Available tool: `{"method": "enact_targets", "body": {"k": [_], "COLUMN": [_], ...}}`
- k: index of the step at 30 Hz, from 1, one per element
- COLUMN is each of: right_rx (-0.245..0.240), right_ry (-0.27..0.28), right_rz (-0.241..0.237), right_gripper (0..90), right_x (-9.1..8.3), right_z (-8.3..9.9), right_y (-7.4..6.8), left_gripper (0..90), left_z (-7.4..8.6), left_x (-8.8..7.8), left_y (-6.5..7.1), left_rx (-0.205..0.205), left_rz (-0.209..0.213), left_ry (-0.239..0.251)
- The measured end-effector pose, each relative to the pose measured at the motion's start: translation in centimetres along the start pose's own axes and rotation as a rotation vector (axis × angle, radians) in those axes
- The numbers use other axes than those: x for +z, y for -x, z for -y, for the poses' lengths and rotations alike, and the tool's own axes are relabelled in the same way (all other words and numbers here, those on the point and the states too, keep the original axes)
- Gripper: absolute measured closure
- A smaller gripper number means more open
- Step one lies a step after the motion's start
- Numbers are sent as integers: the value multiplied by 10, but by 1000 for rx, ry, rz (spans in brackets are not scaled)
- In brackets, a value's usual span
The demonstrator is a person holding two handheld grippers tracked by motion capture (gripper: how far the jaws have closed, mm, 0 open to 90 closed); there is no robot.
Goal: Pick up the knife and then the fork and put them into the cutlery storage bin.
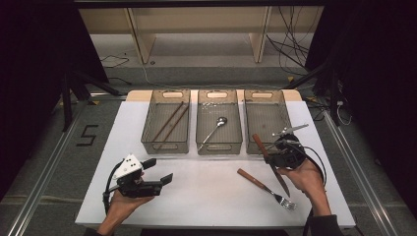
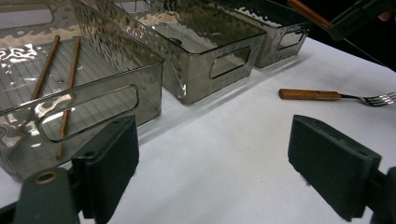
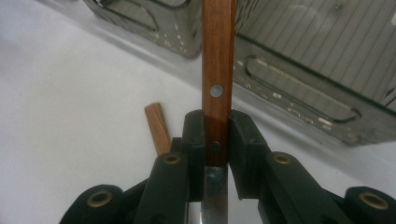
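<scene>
A knife (image 1: 260,146) with a wooden handle (image 3: 217,56) and steel blade (image 1: 281,183) is held off the white table, in front of the right bin (image 1: 265,118). My right gripper (image 1: 271,156) is shut on the lower part of the handle (image 3: 215,140). A wooden-handled fork (image 1: 265,187) lies on the table just below it; its handle end (image 3: 157,127) shows beside the jaws. My left gripper (image 1: 160,172) hovers at the front left, open, with nothing between its pads (image 2: 112,154).
Three clear bins stand in a row at the back of the table (image 1: 206,196). The left bin (image 1: 166,120) holds two chopsticks (image 2: 70,79), the middle bin (image 1: 220,123) a spoon (image 1: 214,129). The fork (image 2: 327,95) lies right of the left gripper's jaws.
</scene>
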State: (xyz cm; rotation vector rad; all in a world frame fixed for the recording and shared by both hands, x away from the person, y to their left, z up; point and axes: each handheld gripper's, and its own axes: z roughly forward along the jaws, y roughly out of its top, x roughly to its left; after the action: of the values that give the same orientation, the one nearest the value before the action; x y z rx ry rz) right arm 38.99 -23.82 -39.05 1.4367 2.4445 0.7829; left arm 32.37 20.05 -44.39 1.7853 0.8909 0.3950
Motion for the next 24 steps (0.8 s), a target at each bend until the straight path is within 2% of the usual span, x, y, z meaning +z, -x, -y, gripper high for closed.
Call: {"method": "enact_targets", "body": {"k": [12, 24], "right_rx": [23, 39], "right_ry": [46, 83], "right_rz": [5, 16], "right_gripper": [780, 780], "right_x": [0, -5], "right_z": [-29, -55], "right_y": [12, 25], "left_gripper": [159, 159], "left_z": [0, 0], "left_x": [-2, -2], "left_y": [-2, -2], "left_rx": [-12, -12], "left_rz": [-1, 0], "left_ry": [25, 22]}}
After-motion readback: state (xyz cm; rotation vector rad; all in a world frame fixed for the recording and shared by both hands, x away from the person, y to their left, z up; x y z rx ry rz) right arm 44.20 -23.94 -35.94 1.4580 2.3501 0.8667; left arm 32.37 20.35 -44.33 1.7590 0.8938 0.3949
